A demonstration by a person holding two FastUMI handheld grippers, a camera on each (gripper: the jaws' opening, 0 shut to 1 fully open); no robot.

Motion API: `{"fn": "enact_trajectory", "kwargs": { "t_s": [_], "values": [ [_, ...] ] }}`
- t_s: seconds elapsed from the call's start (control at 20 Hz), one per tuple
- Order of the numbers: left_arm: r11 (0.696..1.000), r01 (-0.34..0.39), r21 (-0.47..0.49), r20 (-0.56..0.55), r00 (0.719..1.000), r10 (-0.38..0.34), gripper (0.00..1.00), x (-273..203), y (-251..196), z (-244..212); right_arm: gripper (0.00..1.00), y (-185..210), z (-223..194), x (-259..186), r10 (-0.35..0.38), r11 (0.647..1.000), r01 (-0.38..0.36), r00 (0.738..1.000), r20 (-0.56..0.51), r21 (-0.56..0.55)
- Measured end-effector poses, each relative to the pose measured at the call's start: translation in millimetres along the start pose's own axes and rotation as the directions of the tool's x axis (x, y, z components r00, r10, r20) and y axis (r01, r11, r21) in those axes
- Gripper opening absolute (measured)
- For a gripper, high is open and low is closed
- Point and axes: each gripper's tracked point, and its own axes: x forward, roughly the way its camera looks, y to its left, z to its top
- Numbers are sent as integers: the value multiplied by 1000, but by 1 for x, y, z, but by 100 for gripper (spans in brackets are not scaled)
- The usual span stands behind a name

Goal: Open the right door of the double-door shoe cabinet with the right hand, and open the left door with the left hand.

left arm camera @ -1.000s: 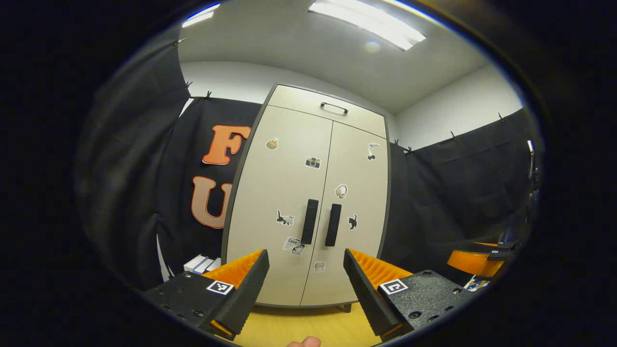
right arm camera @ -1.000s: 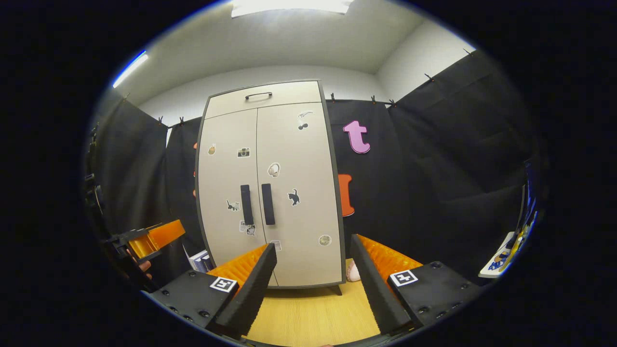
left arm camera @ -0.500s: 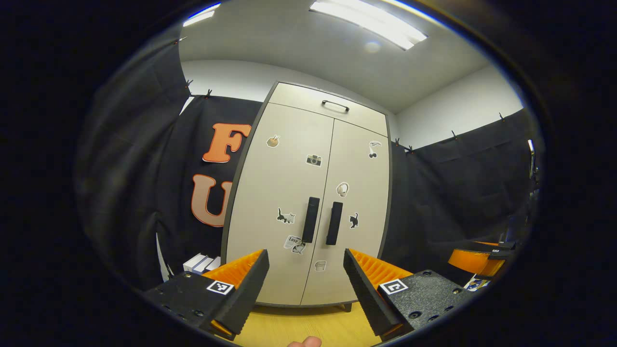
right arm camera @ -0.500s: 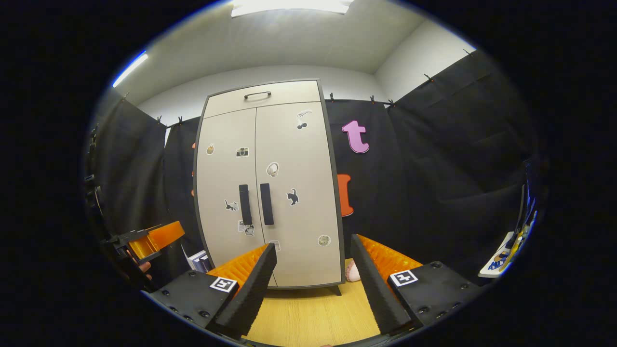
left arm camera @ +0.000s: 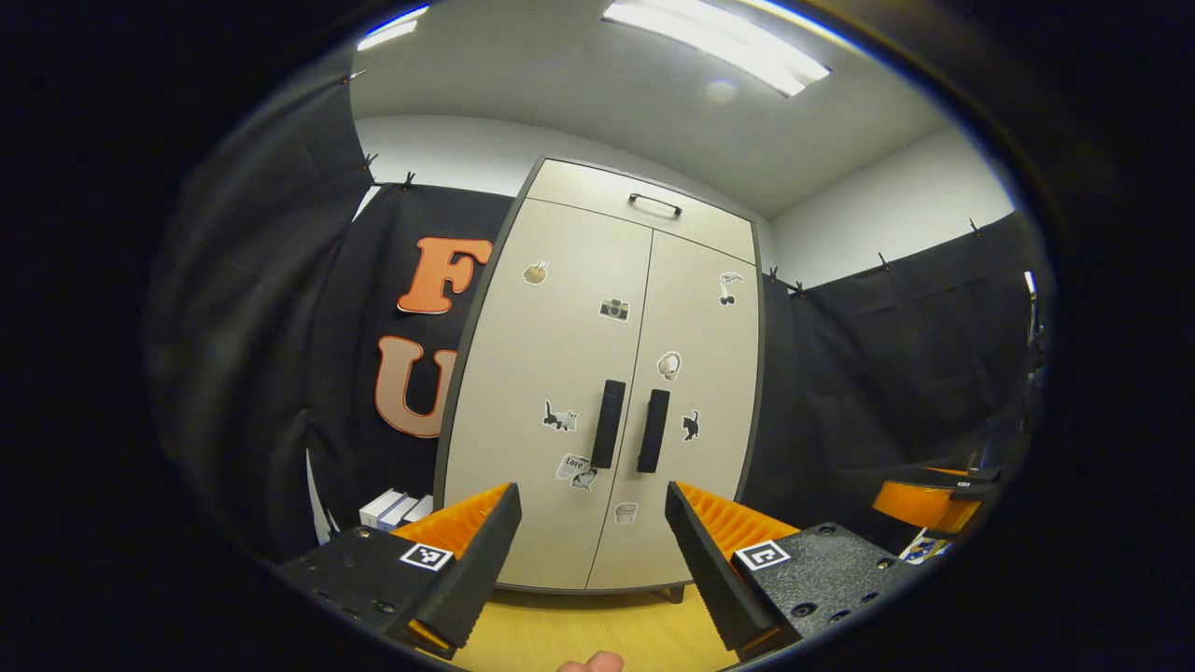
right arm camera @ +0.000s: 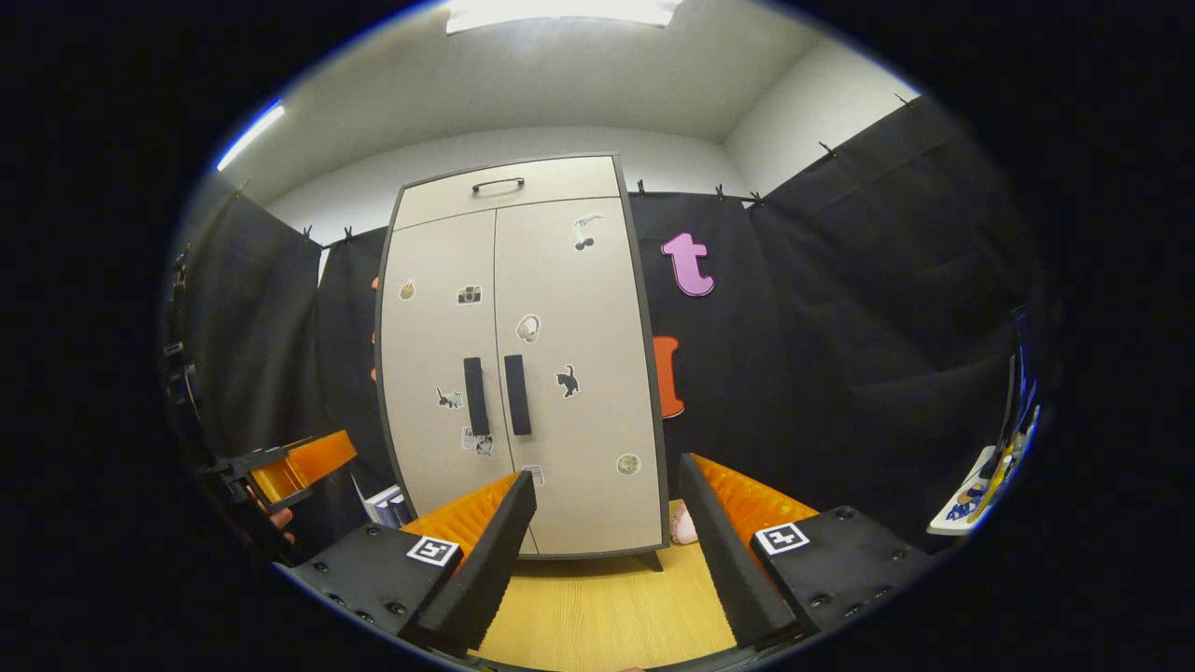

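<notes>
The left gripper (left arm camera: 588, 551) has its two black-and-orange fingers spread wide apart with nothing between them, held well back from the shoe cabinet (left arm camera: 597, 392). A fingertip (left arm camera: 590, 663) of the person pokes in at the very bottom of the left gripper view. Same deal with the right gripper (right arm camera: 607, 551): fingers apart, empty, also well short of the cabinet.

In the left gripper view the right gripper is off at the far right edge, just an orange and black bit. In the right gripper view the left gripper turns up at the lower left edge, with a hand (right arm camera: 275, 518) partly visible under it.

The cabinet stands straight ahead on short feet on a light wooden floor (right arm camera: 607, 607). Both doors are closed. The left door (left arm camera: 541, 392) and right door (left arm camera: 700, 392) meet in the middle, and the two black vertical handles (left arm camera: 630, 425) sit side by side right next to the seam. Little stickers are scattered over both doors, and a drawer-like panel with a slim handle (left arm camera: 653, 203) runs across the top.

A few white boxes (left arm camera: 397, 509) sit on the floor just beside the cabinet's left side, and something small and pinkish (right arm camera: 684, 525) is by its right foot.
</notes>
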Motion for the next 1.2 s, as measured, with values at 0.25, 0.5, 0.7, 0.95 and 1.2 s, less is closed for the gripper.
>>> {"fn": "enact_trajectory", "kwargs": {
  "t_s": [0.25,0.5,0.7,0.95,1.2],
  "values": [
    [1000,1,6,0,1000,-1,95,-2,2,0,99,0,0,1,-3,1000,3,1000,0,1],
    [999,-35,12,-10,999,35,94,8,0,-4,99,-13,12,26,-14,1000,14,1000,-11,-5],
    [996,-86,2,-1,996,86,94,24,-4,-7,99,-28,31,70,5,999,-5,1000,17,-33],
    [977,-212,-9,41,976,212,94,35,3,-4,99,-16,56,147,140,990,-139,990,32,-28],
    [938,-345,20,46,938,344,95,40,19,-20,99,39,55,220,310,950,-310,951,-7,-22]
  ]
}}
